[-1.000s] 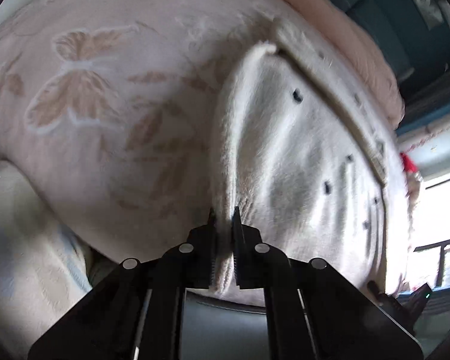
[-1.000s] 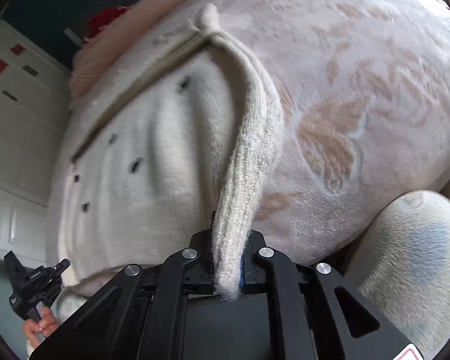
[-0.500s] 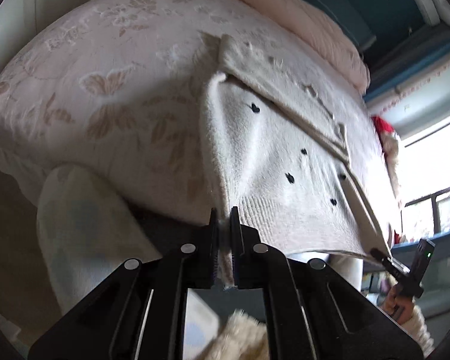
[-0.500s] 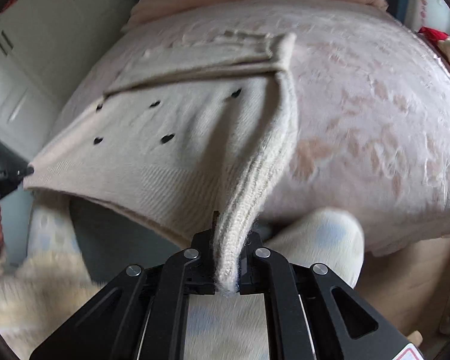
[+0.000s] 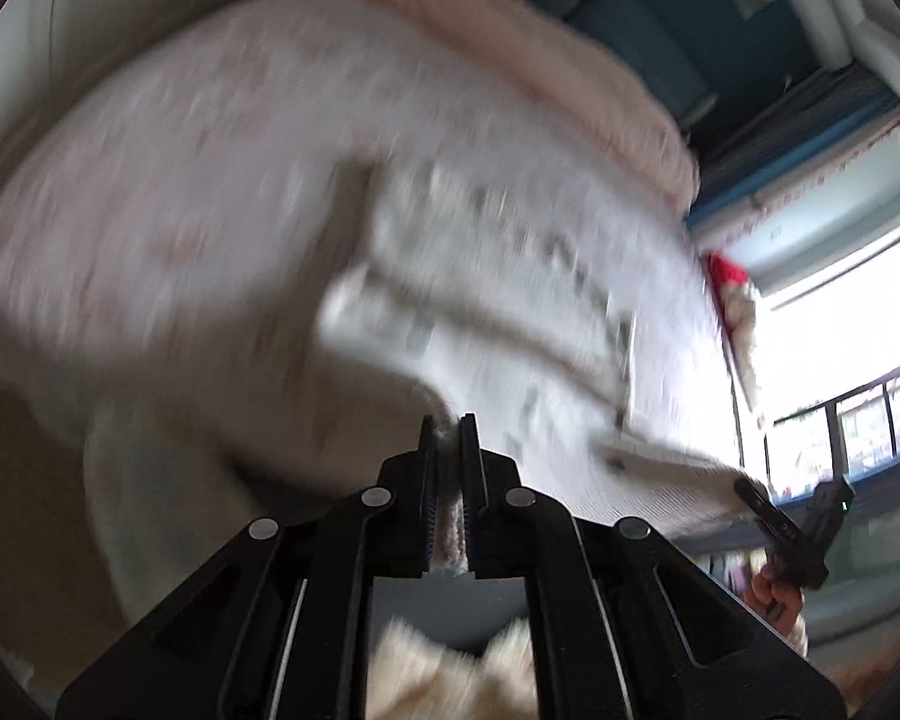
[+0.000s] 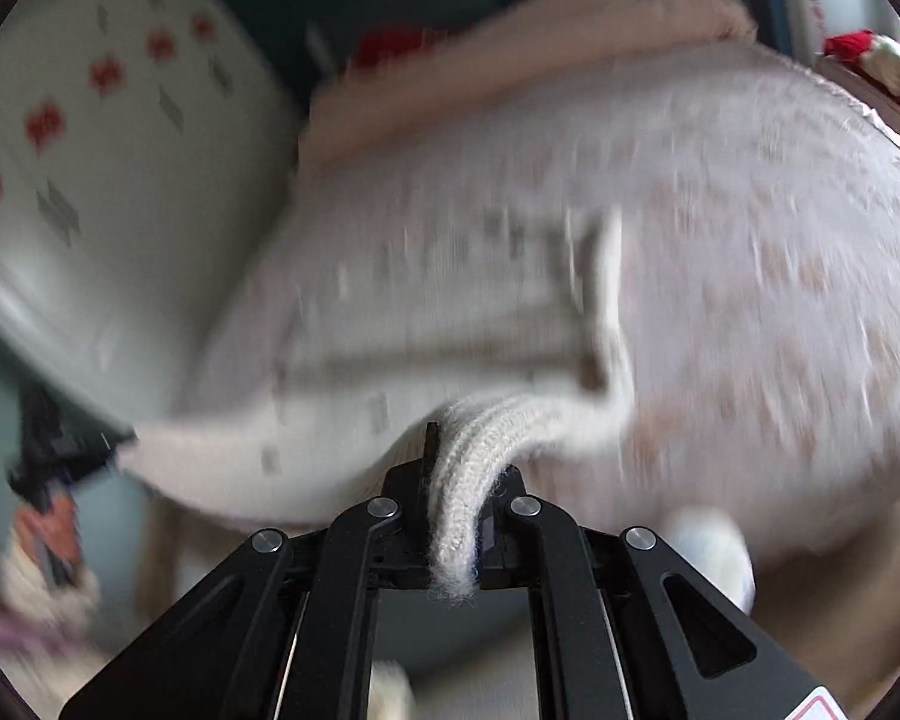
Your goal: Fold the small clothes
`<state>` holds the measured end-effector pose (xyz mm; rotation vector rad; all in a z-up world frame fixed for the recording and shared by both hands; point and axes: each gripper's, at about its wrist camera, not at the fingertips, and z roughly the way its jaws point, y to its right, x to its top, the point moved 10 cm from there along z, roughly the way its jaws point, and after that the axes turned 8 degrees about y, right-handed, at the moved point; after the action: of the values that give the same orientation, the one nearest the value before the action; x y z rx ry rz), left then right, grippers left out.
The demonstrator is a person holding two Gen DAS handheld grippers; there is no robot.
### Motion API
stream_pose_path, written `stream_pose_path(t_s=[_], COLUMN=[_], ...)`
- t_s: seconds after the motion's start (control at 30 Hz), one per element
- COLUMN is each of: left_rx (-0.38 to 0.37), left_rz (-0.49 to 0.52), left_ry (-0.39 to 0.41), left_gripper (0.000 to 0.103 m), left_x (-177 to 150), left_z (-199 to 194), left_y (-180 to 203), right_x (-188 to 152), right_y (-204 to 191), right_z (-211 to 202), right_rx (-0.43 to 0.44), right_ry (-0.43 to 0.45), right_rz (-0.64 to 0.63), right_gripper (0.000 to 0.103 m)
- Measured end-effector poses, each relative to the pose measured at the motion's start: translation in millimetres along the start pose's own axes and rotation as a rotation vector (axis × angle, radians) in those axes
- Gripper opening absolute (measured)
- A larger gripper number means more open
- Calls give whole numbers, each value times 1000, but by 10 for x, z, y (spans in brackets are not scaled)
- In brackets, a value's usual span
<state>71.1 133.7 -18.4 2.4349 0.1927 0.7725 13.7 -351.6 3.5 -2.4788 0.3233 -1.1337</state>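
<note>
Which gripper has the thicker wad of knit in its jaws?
The right gripper: a ribbed sweater roll bulges from it; the left gripper pinches a thin edge.

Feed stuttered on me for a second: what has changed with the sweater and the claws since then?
Both claws have lifted the sweater's near hem off the bed and are carrying it toward the far end, folding it over; the views are motion-blurred. Unchanged: left claw and right claw stay shut on the hem corners.
</note>
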Motion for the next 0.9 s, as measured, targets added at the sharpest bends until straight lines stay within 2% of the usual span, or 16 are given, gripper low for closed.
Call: stream_pose_path(t_s=[0.1, 0.17, 0.23, 0.3, 0.37, 0.43, 0.47, 0.5, 0.53, 0.6, 0.67, 0.73, 0.83, 0.87, 0.9], left_rx=[19, 56, 98, 158, 199, 221, 199, 168, 150, 119, 143, 175, 192, 190, 197], left_rz=[18, -3, 30, 66, 69, 15, -16, -37, -43, -8, 53, 110, 83, 69, 63], left_ry=[78, 107, 108, 110, 69, 36, 36, 45, 61, 97, 88, 65, 42, 33, 30], left_gripper=[6, 7, 7, 11, 13, 21, 37, 60, 69, 80, 82, 82, 82, 79, 61], left_x=[644, 955, 1213, 1337, 1337, 1270, 1220, 1186, 1158, 1124, 1079, 1042, 978, 945, 926], left_z=[475, 878, 1433, 1876, 2364, 2643, 2653, 2628, 2580, 2505, 2565, 2715, 2929, 2970, 3020], left_y=[201, 245, 274, 199, 34, -184, -244, -265, -306, -317, -335, -362, -409, -410, -419], right_x=[603, 862, 936, 889, 766, 726, 716, 753, 765, 783, 732, 684, 617, 593, 575], right_y=[157, 379, 595, 823, 1025, 1126, 1126, 1114, 1102, 1132, 1174, 1220, 1287, 1311, 1346], right_z=[434, 943, 1364, 1873, 2254, 2360, 2343, 2276, 2199, 2077, 2180, 2298, 2528, 2602, 2688], right_rx=[20, -12, -62, -78, -130, -159, -156, -133, -135, -186, -230, -250, -291, -308, -329], right_ry=[98, 110, 101, 51, 8, 10, 31, 68, 98, 157, 113, 77, 46, 36, 16], right_rz=[79, 115, 153, 202, 221, 236, 249, 257, 253, 188, 109, 91, 83, 74, 65], right_gripper=[6, 7, 8, 9, 13, 18, 21, 34, 53, 63, 63, 65, 66, 66, 55])
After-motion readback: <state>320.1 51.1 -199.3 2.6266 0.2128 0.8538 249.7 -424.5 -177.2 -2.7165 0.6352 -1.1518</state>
